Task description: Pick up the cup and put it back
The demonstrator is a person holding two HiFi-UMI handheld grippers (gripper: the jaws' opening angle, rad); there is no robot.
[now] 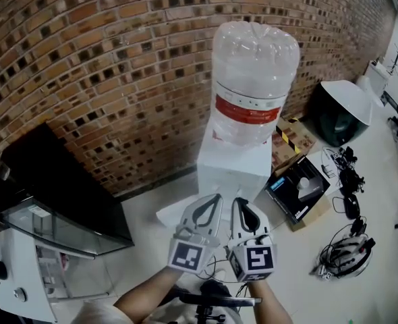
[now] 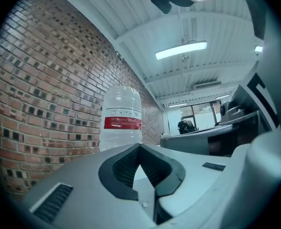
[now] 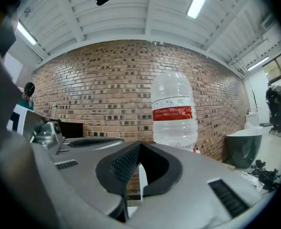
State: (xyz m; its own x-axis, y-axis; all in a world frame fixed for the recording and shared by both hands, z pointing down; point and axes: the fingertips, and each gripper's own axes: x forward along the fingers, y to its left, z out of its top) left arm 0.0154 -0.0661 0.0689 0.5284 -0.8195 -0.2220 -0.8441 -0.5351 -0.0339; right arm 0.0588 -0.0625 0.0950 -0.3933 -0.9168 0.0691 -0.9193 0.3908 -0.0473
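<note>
No cup shows in any view. My left gripper (image 1: pixel 216 200) and right gripper (image 1: pixel 238 202) are held side by side, close together, in front of a white water dispenser (image 1: pixel 231 171). On the dispenser stands a large clear bottle (image 1: pixel 254 79) with a red band. Both point toward the dispenser. In the left gripper view my left gripper (image 2: pixel 139 148) has its jaws together with nothing between them, and the bottle (image 2: pixel 123 118) rises behind. In the right gripper view my right gripper (image 3: pixel 138 146) is likewise shut and empty, with the bottle (image 3: pixel 175 111) beyond it.
A brick wall (image 1: pixel 118 59) runs behind the dispenser. At the left stands a black cabinet with a glass case (image 1: pixel 57 201). To the right are a cardboard box (image 1: pixel 298 189), a dark bin with a white lid (image 1: pixel 340 110), and cables with a helmet (image 1: pixel 347 255) on the floor.
</note>
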